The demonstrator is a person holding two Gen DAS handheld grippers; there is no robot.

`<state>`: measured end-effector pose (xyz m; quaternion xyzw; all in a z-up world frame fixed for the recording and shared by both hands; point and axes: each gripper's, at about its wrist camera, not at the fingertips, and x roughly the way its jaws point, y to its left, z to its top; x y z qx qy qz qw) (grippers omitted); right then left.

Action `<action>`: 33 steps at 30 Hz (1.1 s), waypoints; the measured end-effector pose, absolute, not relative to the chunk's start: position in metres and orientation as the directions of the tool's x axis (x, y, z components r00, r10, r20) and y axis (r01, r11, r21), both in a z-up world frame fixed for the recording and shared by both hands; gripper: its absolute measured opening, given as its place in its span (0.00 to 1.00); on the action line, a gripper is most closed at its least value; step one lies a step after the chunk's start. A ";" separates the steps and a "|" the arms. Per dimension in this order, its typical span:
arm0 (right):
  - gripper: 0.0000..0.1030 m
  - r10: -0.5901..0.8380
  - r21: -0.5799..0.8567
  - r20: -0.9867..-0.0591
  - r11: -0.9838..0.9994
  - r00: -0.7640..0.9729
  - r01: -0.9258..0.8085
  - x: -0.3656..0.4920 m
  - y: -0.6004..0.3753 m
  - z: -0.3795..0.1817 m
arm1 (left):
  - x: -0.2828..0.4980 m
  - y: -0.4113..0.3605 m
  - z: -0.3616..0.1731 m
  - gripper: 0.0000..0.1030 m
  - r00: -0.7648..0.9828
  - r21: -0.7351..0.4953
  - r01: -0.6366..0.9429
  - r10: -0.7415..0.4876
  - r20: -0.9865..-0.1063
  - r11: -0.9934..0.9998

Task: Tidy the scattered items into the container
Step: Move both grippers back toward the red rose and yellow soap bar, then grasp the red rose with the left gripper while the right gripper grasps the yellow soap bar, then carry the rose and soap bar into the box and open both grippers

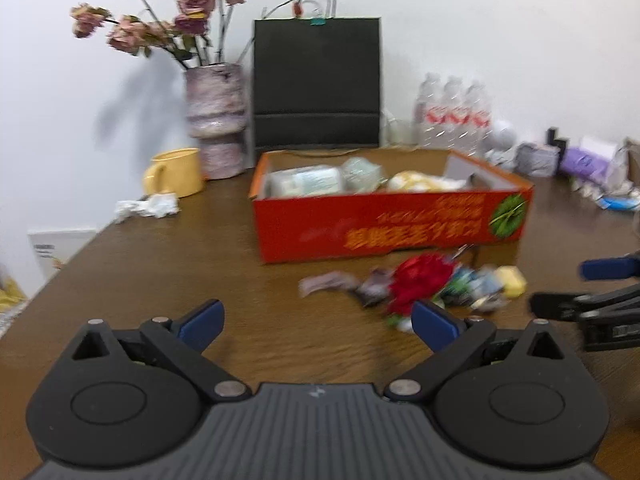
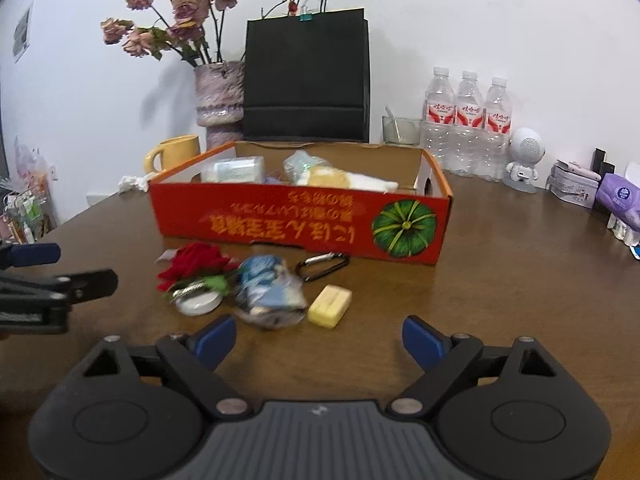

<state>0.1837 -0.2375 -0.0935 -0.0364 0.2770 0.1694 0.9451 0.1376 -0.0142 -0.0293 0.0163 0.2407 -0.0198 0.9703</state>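
Observation:
A red cardboard box (image 2: 304, 224) stands on the brown table with several wrapped items inside; it also shows in the left wrist view (image 1: 384, 220). In front of it lie a red fabric rose (image 2: 196, 260), a white round lid (image 2: 199, 303), a crumpled blue-white packet (image 2: 268, 284), a yellow block (image 2: 330, 305) and a black carabiner (image 2: 322, 266). The same pile (image 1: 424, 284) shows blurred in the left wrist view. My right gripper (image 2: 319, 338) is open and empty, just short of the pile. My left gripper (image 1: 316, 322) is open and empty, left of the pile.
Behind the box stand a vase of dried roses (image 2: 218, 92), a black paper bag (image 2: 306, 76), a yellow mug (image 2: 176, 152), a glass (image 2: 400, 130) and three water bottles (image 2: 468, 120). A crumpled tissue (image 1: 148, 205) lies left. Small boxes (image 2: 572, 184) crowd the right edge.

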 end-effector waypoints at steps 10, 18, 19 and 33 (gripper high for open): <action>0.47 0.277 0.027 -0.625 0.942 0.730 -0.335 0.238 -0.227 -0.103 | 0.195 -0.060 -0.039 0.92 0.831 0.113 0.213 -0.119 -0.543 0.970; 0.21 0.296 0.029 -0.647 0.930 0.703 -0.365 0.247 -0.226 -0.109 | 0.216 -0.056 -0.057 0.43 0.772 0.070 0.261 -0.165 -0.613 0.963; 0.21 0.299 0.030 -0.646 0.929 0.702 -0.368 0.246 -0.227 -0.108 | 0.215 -0.055 -0.058 0.42 0.775 0.072 0.262 -0.166 -0.609 0.962; 0.20 0.336 0.039 -0.530 0.927 0.779 -0.373 0.225 -0.255 -0.060 | 0.185 -0.026 0.007 0.41 0.848 -0.037 0.233 -0.222 -0.482 0.972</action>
